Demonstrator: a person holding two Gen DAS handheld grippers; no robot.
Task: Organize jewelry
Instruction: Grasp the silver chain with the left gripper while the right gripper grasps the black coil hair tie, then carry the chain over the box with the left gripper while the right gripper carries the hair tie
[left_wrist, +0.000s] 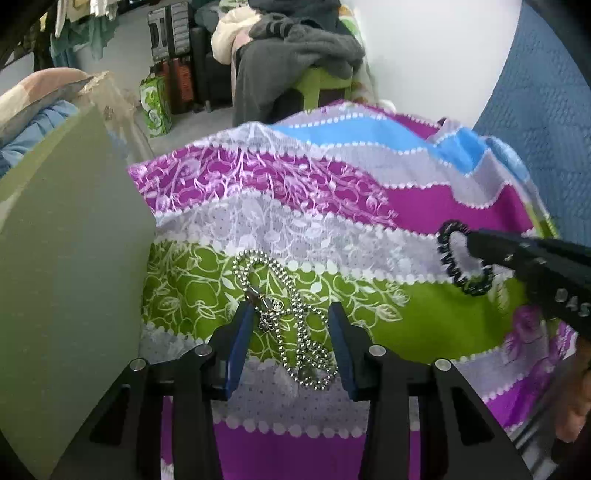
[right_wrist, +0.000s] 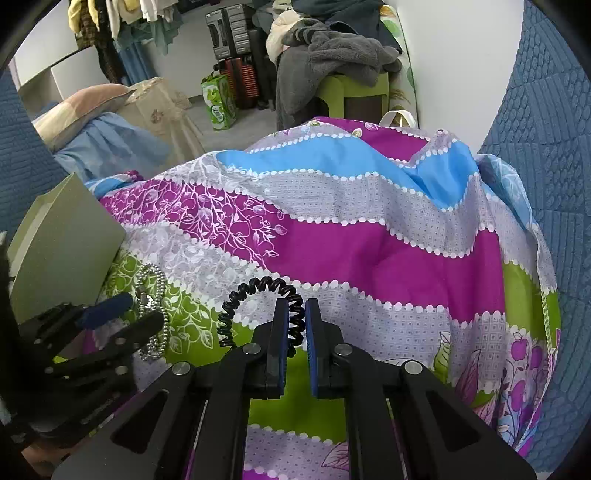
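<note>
A silver bead-chain necklace (left_wrist: 309, 334) with a small pendant lies in loops on the patterned cloth (left_wrist: 399, 206). My left gripper (left_wrist: 291, 310) stands open around it, one blue pad on each side of the loops, neither pressing on the chain. From the right wrist view the necklace (right_wrist: 152, 286) and the left gripper (right_wrist: 142, 310) show at the lower left. My right gripper (right_wrist: 296, 301) is shut on a black spiral band (right_wrist: 255, 286), whose coil arches out to the left of the pads. In the left wrist view the right gripper (left_wrist: 471, 240) holds that band (left_wrist: 443, 258) at the right.
A grey-green box (left_wrist: 74, 240) stands just left of the necklace, also seen as the box (right_wrist: 66, 236) at the left. The cloth (right_wrist: 388, 258) drapes over a rounded surface and falls away at the far side. Blue quilted fabric (right_wrist: 546, 147) rises at the right. Clothes and luggage fill the background.
</note>
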